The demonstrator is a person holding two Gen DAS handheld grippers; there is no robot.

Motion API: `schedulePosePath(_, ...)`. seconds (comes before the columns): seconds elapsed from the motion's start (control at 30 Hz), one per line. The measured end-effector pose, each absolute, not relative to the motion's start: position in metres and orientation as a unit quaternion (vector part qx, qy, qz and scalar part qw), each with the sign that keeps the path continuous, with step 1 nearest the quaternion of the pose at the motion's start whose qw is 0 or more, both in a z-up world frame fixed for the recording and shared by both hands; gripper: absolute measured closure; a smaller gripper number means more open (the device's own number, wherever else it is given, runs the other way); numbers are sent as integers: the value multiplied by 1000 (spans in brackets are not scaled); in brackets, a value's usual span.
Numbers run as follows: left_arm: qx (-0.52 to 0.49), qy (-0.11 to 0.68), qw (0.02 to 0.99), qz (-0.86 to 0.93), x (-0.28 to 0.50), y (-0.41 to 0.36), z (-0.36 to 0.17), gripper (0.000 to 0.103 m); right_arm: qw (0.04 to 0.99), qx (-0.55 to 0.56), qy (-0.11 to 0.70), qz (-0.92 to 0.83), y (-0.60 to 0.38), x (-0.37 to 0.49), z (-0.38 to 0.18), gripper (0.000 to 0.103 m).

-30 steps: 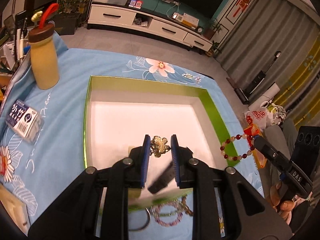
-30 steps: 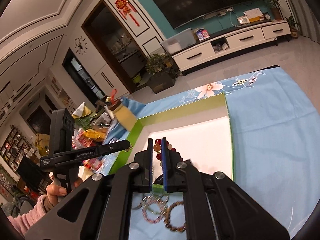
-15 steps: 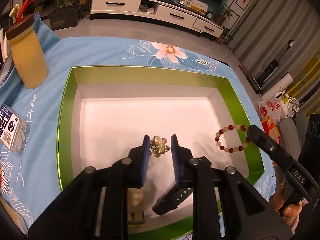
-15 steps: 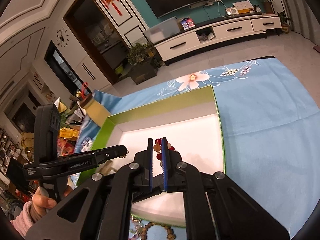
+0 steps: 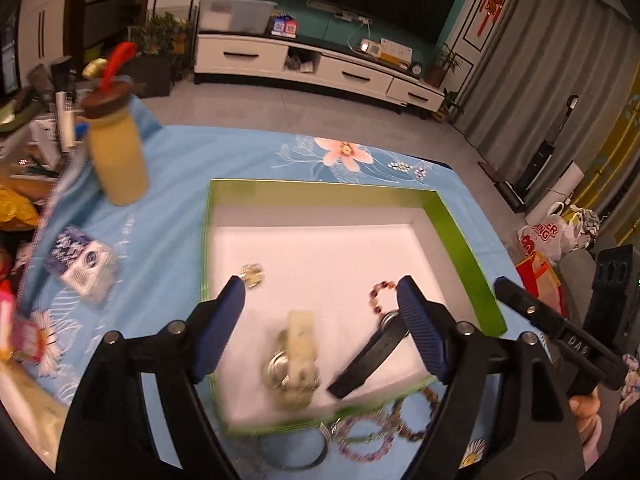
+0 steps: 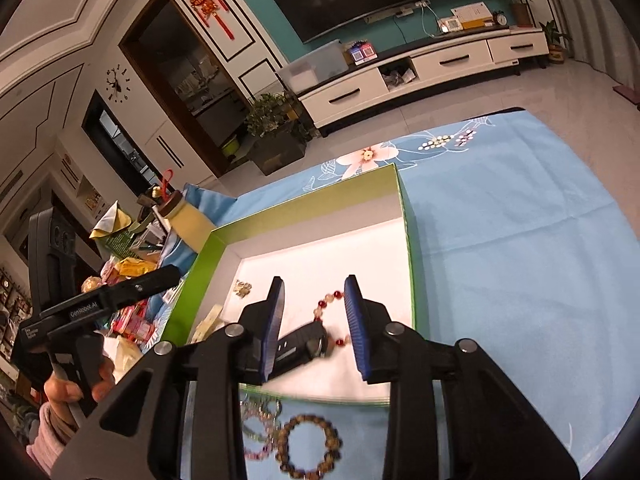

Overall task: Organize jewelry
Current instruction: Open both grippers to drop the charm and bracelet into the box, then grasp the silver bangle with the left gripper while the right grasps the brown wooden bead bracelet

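Both my left gripper (image 5: 320, 304) and right gripper (image 6: 314, 312) gape wide and empty over the green-rimmed box (image 6: 406, 216), where the black watch (image 6: 302, 344) lies diagonally beside the red bead bracelet (image 6: 330, 300).

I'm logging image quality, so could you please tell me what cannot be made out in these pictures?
- Bracelets outside the box, left wrist view: motion-blurred.
- Red bead bracelet, right wrist view: partly behind the right gripper.
- Gold brooch: too small for detail.

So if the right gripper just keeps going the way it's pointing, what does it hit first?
Probably the red bead bracelet on the box floor, right between the open right gripper's jaws; the black watch sits just left. Depth is unclear.
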State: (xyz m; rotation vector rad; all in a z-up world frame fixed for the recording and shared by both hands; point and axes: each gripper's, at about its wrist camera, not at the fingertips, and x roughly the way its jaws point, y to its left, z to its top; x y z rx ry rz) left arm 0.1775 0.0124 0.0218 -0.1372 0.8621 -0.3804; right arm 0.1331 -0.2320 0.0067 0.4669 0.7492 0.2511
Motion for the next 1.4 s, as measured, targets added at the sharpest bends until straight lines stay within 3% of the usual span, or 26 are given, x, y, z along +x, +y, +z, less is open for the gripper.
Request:
schedulePosePath(0.33,-73,416,898,-122,115,63,8,4,905,178,364,129,-217,81,20,69)
schedulePosePath(0.9,-69,450,884,-108,56,85,-35,2,874,134,448,132,-179,37,-22,52)
schedulePosePath(1.13,-12,459,884,-89,34,77,-54,2,873,76,463,135,-155,25,-38,52)
schedulePosePath(1.4,-45,472,873,-113,23,80,-75,2,878,13,458,136,-138,20,-49,52)
